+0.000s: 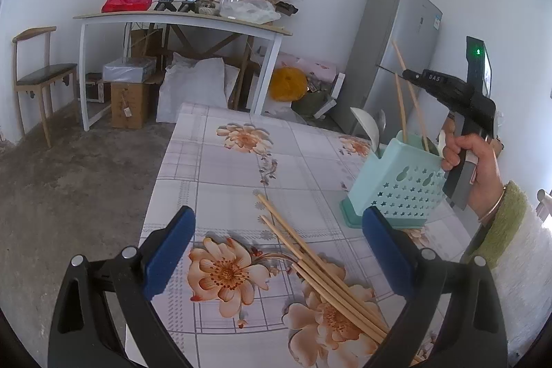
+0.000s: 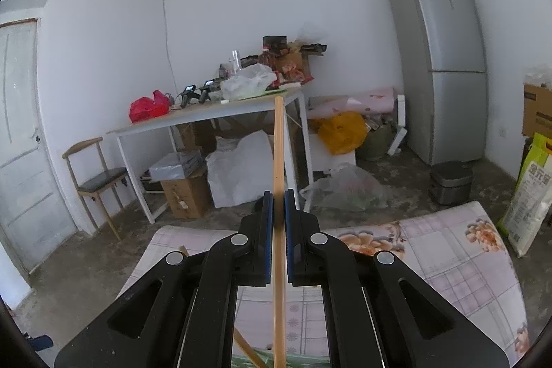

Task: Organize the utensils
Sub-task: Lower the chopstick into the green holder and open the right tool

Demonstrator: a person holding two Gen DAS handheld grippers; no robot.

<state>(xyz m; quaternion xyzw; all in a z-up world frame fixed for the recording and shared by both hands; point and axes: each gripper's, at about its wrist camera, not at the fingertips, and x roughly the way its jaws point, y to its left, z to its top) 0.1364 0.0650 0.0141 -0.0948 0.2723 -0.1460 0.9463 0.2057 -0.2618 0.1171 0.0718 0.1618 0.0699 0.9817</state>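
Observation:
A pale teal utensil holder (image 1: 396, 181) with star-shaped holes stands on the flowered tablecloth (image 1: 241, 168) at the right. It holds spoons (image 1: 367, 123) and an upright chopstick (image 1: 400, 106). Above it, my right gripper (image 1: 406, 74), held by a hand (image 1: 472, 154), is shut on a bamboo chopstick (image 1: 412, 95) whose lower end is inside the holder. In the right wrist view that chopstick (image 2: 278, 143) runs straight up between the right gripper's (image 2: 278, 206) shut blue pads. My left gripper (image 1: 279, 250) stands open just above several loose chopsticks (image 1: 321, 271) lying on the cloth.
The table's left edge (image 1: 162, 181) drops to a bare concrete floor. Behind stand a white side table (image 1: 179, 18) piled with clutter, a wooden chair (image 1: 41, 75), boxes and sacks, and a grey fridge (image 1: 400, 50) at the right.

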